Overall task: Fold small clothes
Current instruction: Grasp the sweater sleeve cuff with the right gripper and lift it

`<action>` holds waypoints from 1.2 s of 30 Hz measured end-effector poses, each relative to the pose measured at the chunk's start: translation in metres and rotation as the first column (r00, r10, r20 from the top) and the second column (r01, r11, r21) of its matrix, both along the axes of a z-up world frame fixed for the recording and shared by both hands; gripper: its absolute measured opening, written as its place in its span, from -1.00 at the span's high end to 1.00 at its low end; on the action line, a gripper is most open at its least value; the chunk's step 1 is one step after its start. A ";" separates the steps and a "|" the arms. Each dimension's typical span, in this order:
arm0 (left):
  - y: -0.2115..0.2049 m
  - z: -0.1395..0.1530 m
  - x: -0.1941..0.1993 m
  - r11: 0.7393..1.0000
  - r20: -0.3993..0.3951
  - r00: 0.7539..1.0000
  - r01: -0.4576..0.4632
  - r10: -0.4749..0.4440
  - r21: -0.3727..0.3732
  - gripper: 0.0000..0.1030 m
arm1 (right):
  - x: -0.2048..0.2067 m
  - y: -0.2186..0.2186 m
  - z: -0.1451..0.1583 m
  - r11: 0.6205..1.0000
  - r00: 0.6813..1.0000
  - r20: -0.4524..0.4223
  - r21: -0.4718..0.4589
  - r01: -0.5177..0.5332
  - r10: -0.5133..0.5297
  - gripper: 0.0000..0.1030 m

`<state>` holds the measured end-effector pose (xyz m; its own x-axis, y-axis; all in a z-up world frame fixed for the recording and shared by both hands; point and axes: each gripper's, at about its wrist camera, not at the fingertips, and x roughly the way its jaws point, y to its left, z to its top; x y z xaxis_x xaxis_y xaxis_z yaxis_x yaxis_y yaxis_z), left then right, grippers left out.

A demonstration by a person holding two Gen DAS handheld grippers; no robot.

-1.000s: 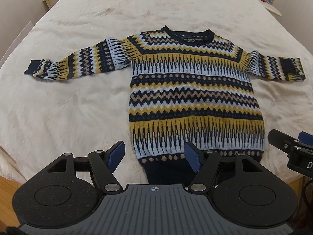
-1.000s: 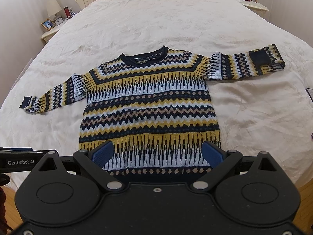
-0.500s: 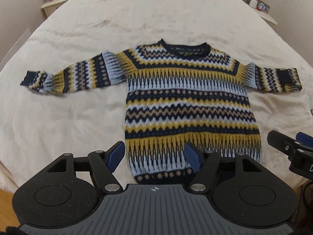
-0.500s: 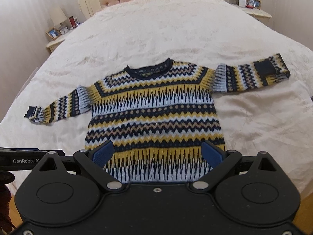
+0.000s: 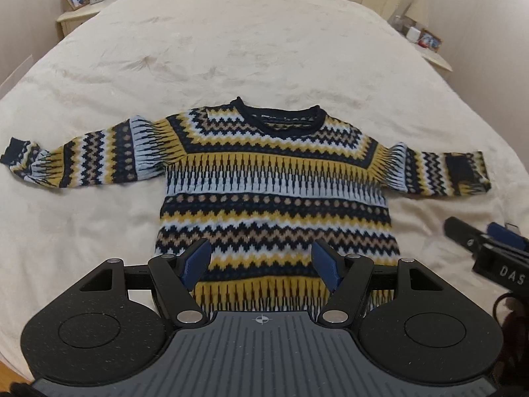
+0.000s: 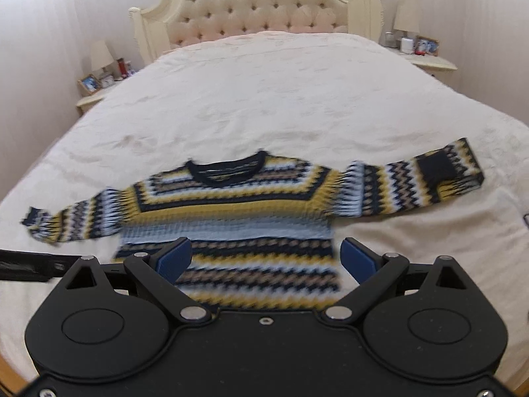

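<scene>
A navy, mustard and pale-blue zigzag knitted sweater (image 5: 274, 182) lies flat, sleeves spread, on the cream bed (image 5: 231, 59); left gripper (image 5: 263, 261) and right gripper (image 6: 266, 258) hover near its hem, both released, grasping nothing.

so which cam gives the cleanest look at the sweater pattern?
Left wrist. The sweater is sharp there, both sleeves in frame, only the hem hidden behind the tongs. Right wrist shows the sweater too, but motion-blurred.

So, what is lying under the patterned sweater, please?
The sweater lies flat on the cream bedspread, sleeves spread out, and the bedspread shows all around it. Whether anything else is beneath the sweater cannot be seen, because the knit covers that part.
</scene>
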<state>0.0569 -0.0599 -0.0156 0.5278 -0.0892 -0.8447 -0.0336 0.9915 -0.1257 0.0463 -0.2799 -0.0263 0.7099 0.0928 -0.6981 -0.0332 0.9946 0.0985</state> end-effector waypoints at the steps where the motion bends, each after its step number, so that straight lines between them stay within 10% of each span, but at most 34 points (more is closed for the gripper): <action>1: -0.004 -0.001 0.004 1.000 0.002 1.000 -0.005 0.005 0.011 -0.28 | 0.006 -0.007 -0.004 1.000 1.000 0.002 -0.009 0.008 -0.008 -0.88; 21: -0.044 -0.035 0.047 0.982 -0.174 0.967 -0.190 0.188 0.005 -0.27 | 0.147 -0.188 -0.085 0.962 0.956 -0.137 0.052 0.267 -0.258 -0.21; 32: -0.052 -0.039 0.053 0.976 -0.190 0.958 -0.202 0.215 0.086 -0.27 | 0.185 -0.240 -0.122 0.865 0.885 -0.176 0.201 0.460 -0.431 -0.17; 36: -0.048 -0.042 0.052 0.975 -0.195 0.956 -0.207 0.220 0.084 -0.28 | 0.184 -0.253 -0.128 0.815 0.868 -0.173 0.300 0.497 -0.466 0.30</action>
<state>0.1088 -0.1081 -0.0572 0.3469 0.0631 -0.9358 -0.2639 0.9640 -0.0328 0.2301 -0.5326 -0.1544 0.6614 -0.0134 -0.7500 0.4652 0.7916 0.3961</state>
